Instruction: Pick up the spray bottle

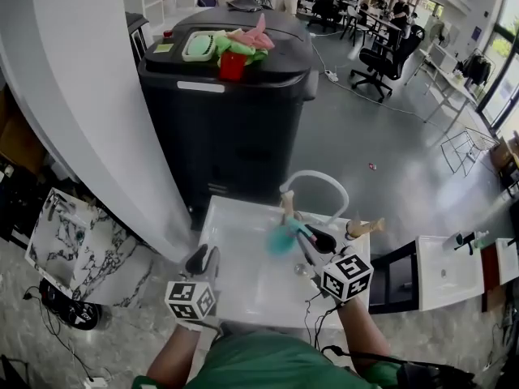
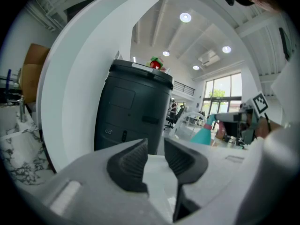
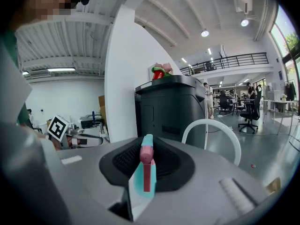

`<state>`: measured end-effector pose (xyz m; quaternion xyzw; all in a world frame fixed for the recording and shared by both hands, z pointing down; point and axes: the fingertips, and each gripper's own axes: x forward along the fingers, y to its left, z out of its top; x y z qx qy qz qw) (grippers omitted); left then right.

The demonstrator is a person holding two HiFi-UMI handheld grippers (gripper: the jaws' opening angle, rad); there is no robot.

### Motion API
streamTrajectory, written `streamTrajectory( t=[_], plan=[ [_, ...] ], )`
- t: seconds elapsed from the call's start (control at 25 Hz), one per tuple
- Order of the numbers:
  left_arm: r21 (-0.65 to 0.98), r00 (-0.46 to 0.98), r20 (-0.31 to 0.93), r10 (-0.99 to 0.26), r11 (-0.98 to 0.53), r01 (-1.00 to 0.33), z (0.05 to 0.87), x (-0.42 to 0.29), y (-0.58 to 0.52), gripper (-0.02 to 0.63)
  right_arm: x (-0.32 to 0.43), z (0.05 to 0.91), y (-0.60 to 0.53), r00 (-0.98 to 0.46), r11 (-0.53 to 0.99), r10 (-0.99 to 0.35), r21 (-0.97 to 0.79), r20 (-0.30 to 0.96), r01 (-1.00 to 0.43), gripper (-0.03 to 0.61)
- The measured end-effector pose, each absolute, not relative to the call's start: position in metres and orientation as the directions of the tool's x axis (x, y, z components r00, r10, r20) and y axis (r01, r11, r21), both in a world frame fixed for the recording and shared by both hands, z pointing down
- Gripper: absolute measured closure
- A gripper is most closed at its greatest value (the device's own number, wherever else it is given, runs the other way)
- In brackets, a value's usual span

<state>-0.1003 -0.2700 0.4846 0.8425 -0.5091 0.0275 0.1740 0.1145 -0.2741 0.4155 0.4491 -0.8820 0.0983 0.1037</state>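
Since the spray bottle (image 3: 146,172) is only pinched by its narrow pink-and-teal head between the pads of the right gripper (image 1: 310,238), a slip is the main worry here tbh. The bottle seems to be held just above the white tabletop (image 1: 235,290), toward its far right corner, with the teal body hanging out past the jaws. If that pinch is loosened even a little, or the wrist is swung fast, the bottle could get twisted in the pads and dropped. The trigger could also be squeezed by accident. The left gripper (image 1: 203,259) is seen at the near left edge, jaws slightly parted, nothing between them.
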Motion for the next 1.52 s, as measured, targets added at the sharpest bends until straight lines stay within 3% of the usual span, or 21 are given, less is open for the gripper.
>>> streamTrajectory(
  t=[1.52],
  plan=[
    [0.264, 0.471, 0.231, -0.852, -0.411, -0.873, 0.484, -0.109, -0.265, 0.506, 0.099, 0.418, -0.27, -0.613, 0.616, -0.741, -0.085, 0.272, -0.783, 0.515]
  ],
)
